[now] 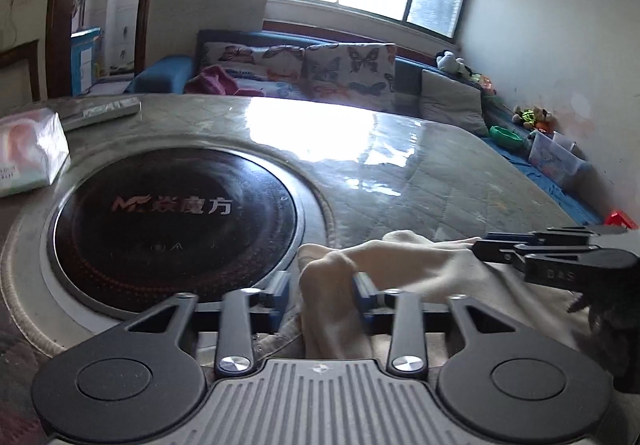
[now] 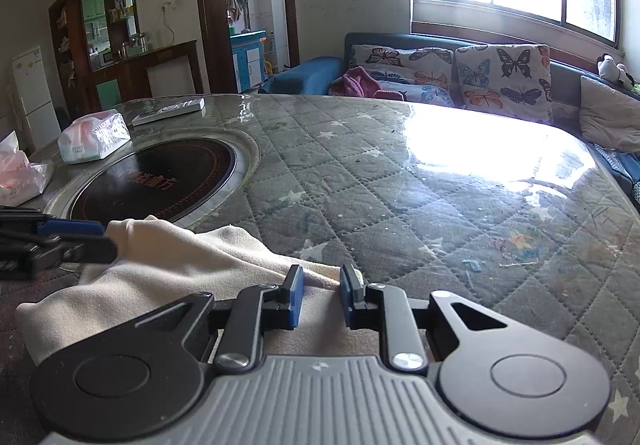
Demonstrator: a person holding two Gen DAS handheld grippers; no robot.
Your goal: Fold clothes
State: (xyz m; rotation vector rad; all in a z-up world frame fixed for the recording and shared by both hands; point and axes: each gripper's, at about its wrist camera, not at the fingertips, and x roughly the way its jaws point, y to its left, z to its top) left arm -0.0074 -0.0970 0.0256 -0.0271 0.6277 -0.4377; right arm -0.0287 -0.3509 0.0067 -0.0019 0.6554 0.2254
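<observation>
Now cream cloth (image 1: 400, 265) bunched between spread left fingers (image 1: 280, 287); right fingers (image 2: 297, 299) spread over edge.

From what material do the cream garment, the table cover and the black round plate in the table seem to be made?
Cream garment: soft matte fabric, perhaps cotton or fleece; it drapes in loose folds.
Table cover: quilted grey cloth with diamond stitching, apparently under a clear glossy sheet that mirrors the window.
Black round plate: smooth dark glass or ceramic, likely a cooktop, with a metal-looking rim.
</observation>
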